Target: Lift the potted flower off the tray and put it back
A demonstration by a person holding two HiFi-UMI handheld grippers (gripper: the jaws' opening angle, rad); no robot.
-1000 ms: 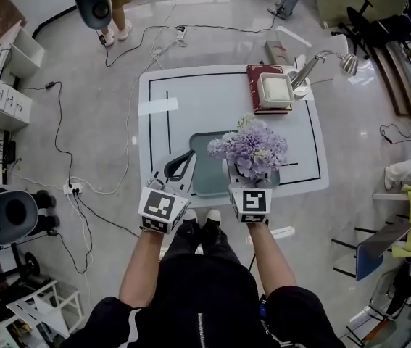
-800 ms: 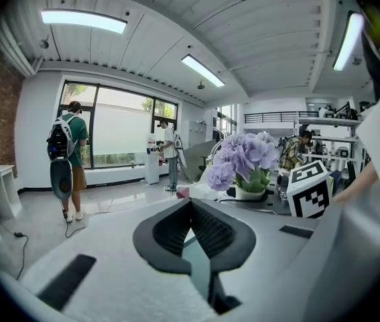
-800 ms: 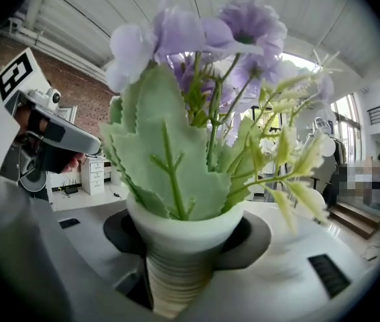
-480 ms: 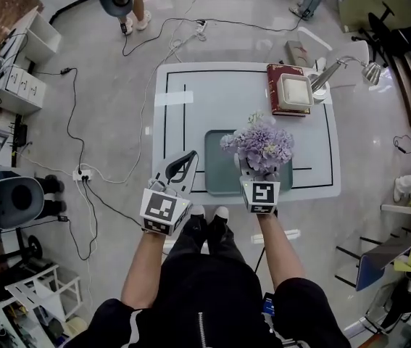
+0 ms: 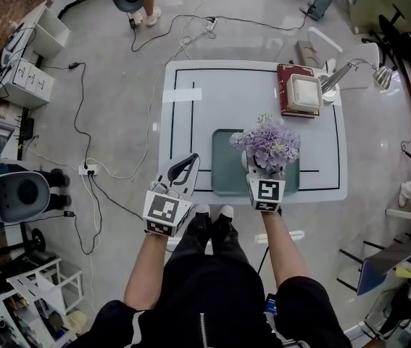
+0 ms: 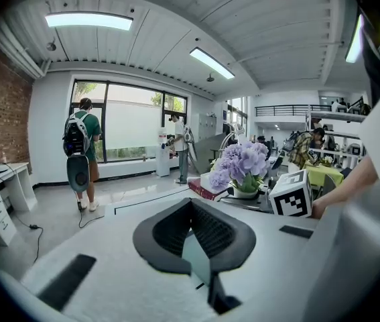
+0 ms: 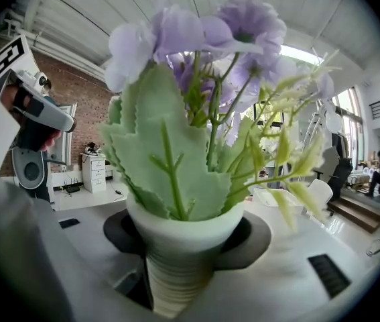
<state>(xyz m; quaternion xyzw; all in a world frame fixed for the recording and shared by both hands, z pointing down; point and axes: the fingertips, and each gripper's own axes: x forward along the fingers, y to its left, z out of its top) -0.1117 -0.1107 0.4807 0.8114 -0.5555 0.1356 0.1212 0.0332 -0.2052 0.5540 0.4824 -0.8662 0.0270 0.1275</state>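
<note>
The left gripper (image 5: 191,158) is at the near left corner of the white worktop (image 5: 241,96). Its marker cube hangs outside the near edge and its jaws reach in over the corner. In the left gripper view the two dark jaws are pressed together at the tips, with nothing between them.

To the right of it, a grey-green tray (image 5: 227,162) lies against the middle of the near edge, inside the black line that is drawn around the worktop.

The potted flower (image 5: 267,142), purple blooms and green leaves in a white ribbed pot, is upright over the right part of the tray, close to the near edge. The right gripper (image 5: 263,174) comes in from the near edge and holds it. In the right gripper view the jaws are spread wide, one on each side of the pot, and they pinch it just under the rim. I cannot tell if the bottom of the pot touches the tray.

At the far right corner lies a red book (image 5: 285,85) with a white box (image 5: 304,93) on top. Just beside it, at the right edge, stands a metal desk lamp (image 5: 350,71).
</note>
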